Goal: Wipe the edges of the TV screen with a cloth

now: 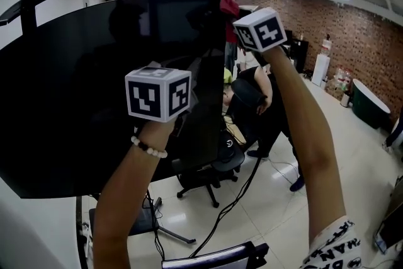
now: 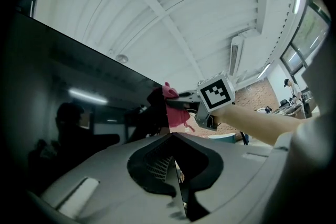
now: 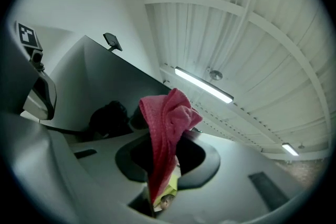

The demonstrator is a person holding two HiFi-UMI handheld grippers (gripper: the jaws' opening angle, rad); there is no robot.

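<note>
Two grippers meet the TV's (image 1: pixel 75 104) upright right edge. The right gripper (image 3: pixel 164 176), high at the top corner, pinches the red cloth (image 3: pixel 167 118). The left gripper (image 2: pixel 176 176), lower down, looks clamped on that edge.

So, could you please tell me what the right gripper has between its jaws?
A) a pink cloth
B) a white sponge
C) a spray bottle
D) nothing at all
A: the right gripper is shut on a pink cloth, which bunches up above its jaws.
</note>
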